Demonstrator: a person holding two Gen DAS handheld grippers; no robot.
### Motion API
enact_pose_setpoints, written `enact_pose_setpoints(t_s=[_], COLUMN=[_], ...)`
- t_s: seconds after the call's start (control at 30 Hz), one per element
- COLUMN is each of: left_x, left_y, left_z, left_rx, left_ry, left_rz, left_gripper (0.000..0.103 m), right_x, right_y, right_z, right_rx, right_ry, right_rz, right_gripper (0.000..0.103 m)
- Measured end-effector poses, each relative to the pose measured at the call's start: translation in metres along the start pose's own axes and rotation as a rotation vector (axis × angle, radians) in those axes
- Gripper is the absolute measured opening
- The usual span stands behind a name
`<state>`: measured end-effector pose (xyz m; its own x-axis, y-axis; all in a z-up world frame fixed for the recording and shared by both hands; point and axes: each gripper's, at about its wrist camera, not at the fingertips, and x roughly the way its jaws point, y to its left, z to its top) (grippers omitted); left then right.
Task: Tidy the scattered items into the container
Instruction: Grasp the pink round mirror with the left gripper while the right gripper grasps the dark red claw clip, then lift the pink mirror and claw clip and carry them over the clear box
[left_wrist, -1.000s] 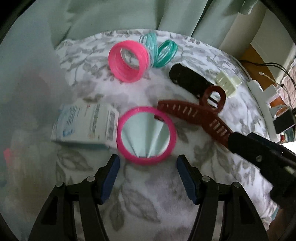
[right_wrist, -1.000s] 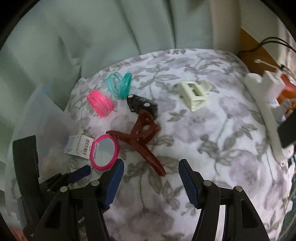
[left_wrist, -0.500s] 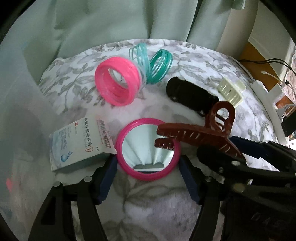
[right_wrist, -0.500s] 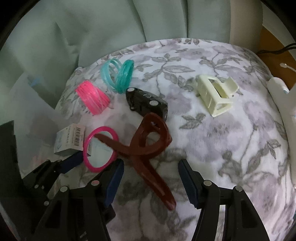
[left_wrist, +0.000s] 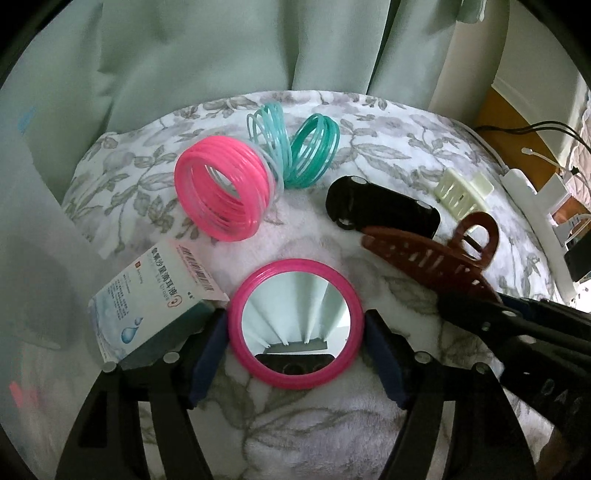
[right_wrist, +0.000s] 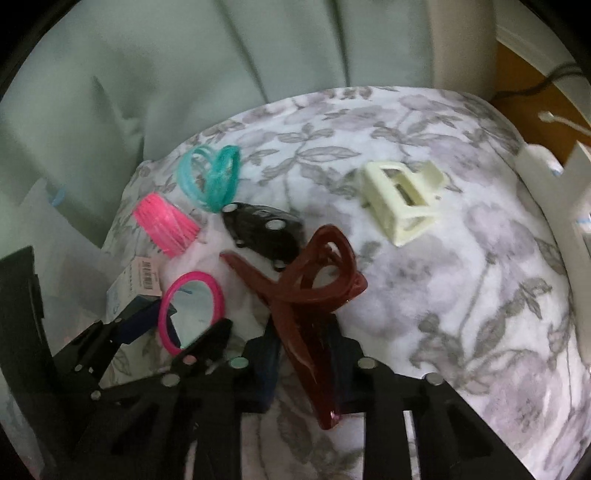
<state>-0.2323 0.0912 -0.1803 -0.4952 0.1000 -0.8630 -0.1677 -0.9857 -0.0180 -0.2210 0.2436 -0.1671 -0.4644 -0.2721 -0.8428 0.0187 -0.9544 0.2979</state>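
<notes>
Left hand-held gripper (left_wrist: 295, 354) fingers astride pink mirror (left_wrist: 294, 325), right hand-held gripper (right_wrist: 303, 363) clamping brown clip (right_wrist: 306, 295)

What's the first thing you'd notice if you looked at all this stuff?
The pink mirror, lying between the left gripper's open fingers. Next, the big brown hair claw, pinched in the right gripper. Behind them sit pink bangles and teal bangles on the flowery blanket.

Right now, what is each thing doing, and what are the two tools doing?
Left tool: open, fingers either side of the mirror.
Right tool: shut on the brown hair claw.
Pink round mirror: lying flat, glass up.
Brown hair claw: gripped.
Cream hair claw: lying untouched.
Pink bangles: stacked on edge.
Eye drop box: closed.
</notes>
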Motion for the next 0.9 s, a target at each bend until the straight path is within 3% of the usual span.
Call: enact_pose_setpoints(t_s=[0.43,0.9], left_x=[-0.034,-0.150], left_y=[-0.010,-0.029], left_z=[-0.008,-0.013], left_rx=[-0.024,-0.041], left_ry=[-0.005,-0.165], left_rz=[-0.028,-0.093], left_gripper=[0.074,0.074], right_x=[-0.048,-0.146], right_y=[-0.021,-0.003], right_z=[-0.015,-0.042], right_rx=[0.082,0.088], right_ry=[-0.061,-0.215], right_rz=[-0.004,0.017], right_gripper=[0.024,0.024])
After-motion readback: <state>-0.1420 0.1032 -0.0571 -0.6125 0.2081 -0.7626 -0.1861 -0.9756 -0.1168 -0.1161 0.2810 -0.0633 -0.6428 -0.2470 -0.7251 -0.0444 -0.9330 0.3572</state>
